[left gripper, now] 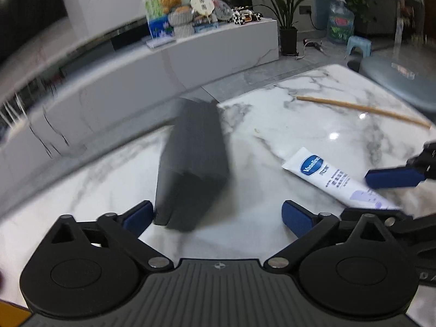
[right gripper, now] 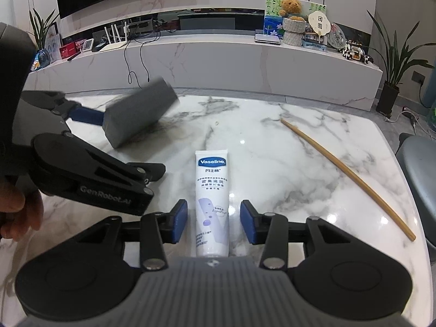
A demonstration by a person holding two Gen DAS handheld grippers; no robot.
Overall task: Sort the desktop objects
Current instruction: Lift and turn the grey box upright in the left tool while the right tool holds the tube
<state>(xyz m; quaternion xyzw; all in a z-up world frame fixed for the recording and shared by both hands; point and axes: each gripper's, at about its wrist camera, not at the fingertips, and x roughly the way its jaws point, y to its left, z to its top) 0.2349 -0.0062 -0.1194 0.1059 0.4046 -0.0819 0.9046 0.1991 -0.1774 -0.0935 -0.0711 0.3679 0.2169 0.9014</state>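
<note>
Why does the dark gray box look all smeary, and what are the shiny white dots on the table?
Left wrist view: the dark gray rectangular box is motion-blurred, and so is the background. Right wrist view: the box is slightly smeared, the white Vaseline tube sharp. Both views: the dots are lamp glare on the glossy white marble table.

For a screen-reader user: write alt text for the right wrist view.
The open right gripper straddles a white Vaseline tube lying on a marble table, pads clear of it. To the left, the left gripper is beside a blurred dark grey box; a wooden stick lies to the right.
</note>
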